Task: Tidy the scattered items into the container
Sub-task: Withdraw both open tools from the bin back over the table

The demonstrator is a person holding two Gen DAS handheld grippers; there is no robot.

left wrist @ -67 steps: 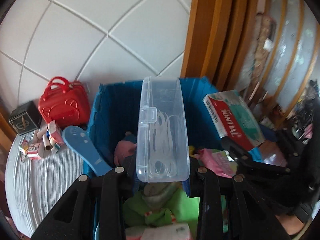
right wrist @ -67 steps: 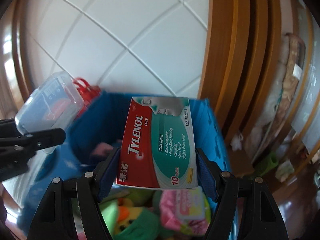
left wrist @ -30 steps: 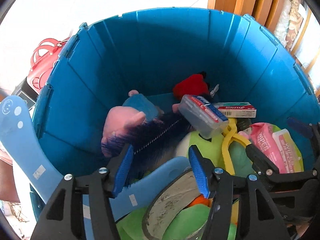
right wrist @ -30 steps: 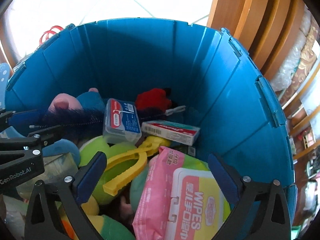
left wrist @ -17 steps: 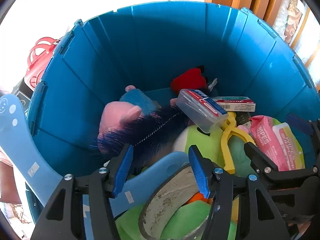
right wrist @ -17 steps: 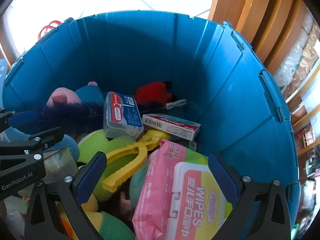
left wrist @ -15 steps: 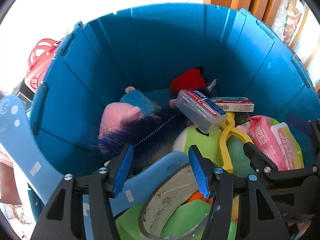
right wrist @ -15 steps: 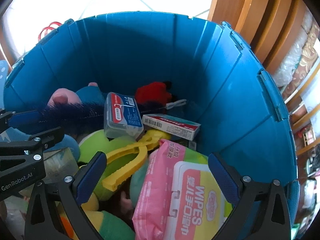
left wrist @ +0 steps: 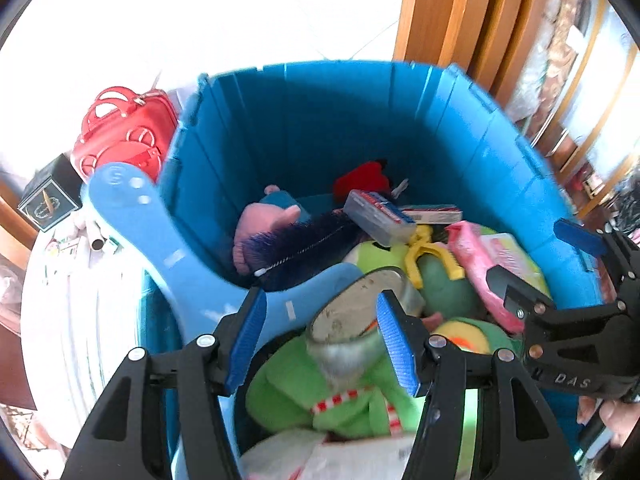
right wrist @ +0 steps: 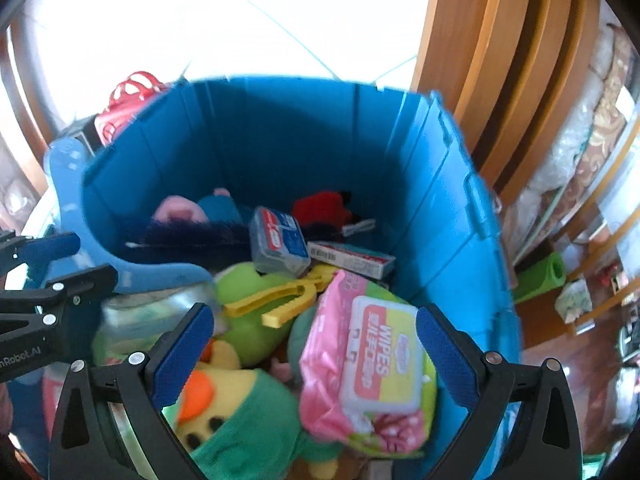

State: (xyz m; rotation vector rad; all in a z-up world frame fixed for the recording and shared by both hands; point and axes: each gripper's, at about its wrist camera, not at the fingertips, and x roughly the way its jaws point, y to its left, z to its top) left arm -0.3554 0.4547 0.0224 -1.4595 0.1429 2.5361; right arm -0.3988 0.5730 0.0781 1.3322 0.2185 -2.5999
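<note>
Hovering inside the bin's (left wrist: 304,128) rim, left gripper (left wrist: 320,340) and right gripper (right wrist: 314,354) gape, holding nothing

Home, lived-in room. Evidence: white tiled floor (right wrist: 248,12) with diagonal grout lines; varnished wood trim (right wrist: 492,80) like a door frame or furniture edge; shelving (right wrist: 592,184) at right stuffed with fabrics and household clutter. Blue bin (left wrist: 320,128) holds domestic stuff: plush toys (right wrist: 248,432), wipes pack (right wrist: 380,364), medicine box (right wrist: 352,259), bottle brush (left wrist: 304,240). Beside the bin on a white ribbed surface (left wrist: 80,312): small red case (left wrist: 124,132), dark box (left wrist: 48,200), small packets. No benches, tools or shop fittings.
</note>
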